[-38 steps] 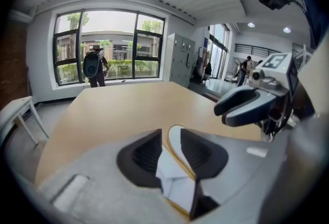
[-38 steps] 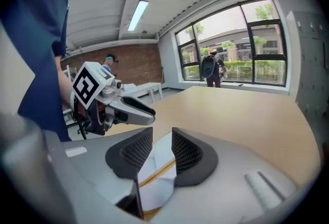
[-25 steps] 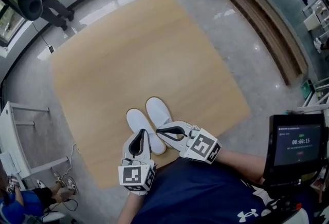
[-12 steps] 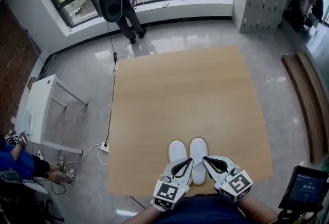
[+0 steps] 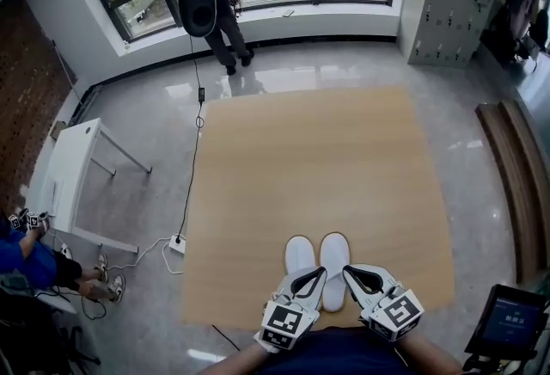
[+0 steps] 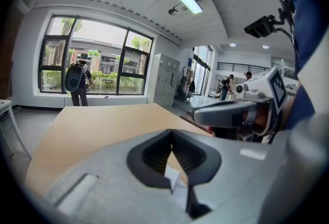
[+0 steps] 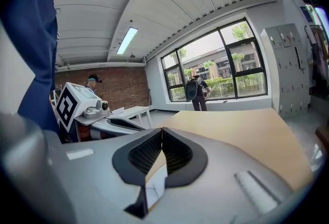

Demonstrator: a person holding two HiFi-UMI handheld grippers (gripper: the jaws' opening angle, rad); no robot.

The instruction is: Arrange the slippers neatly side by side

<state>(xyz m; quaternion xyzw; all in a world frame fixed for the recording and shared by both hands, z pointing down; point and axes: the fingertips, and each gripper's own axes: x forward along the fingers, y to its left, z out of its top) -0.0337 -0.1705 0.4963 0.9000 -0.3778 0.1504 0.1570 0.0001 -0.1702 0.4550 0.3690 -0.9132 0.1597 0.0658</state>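
Two white slippers, the left one [image 5: 298, 254] and the right one [image 5: 334, 258], lie side by side, toes away from me, at the near edge of the wooden mat [image 5: 318, 158]. My left gripper [image 5: 318, 272] hovers over the left slipper's heel, jaws shut and empty. Just beside it, my right gripper [image 5: 348, 271] hangs over the right heel, also shut with nothing held. In the left gripper view the jaws [image 6: 172, 131] meet, and a bit of white slipper [image 6: 173, 181] shows below them. The right gripper view shows the same: closed jaws [image 7: 162, 130] above white slipper [image 7: 153, 187].
Grey polished floor surrounds the mat. A white table [image 5: 73, 184] stands at the left, with a cable and power strip [image 5: 177, 244] by the mat's edge. A wooden bench [image 5: 516, 175] lies at the right. A person with a backpack [image 5: 210, 3] stands by the window. A screen [image 5: 514, 320] sits near right.
The head view has swung and lifted toward the window. Both grippers have stayed over the slippers' heels. In the last half second almost nothing has moved.
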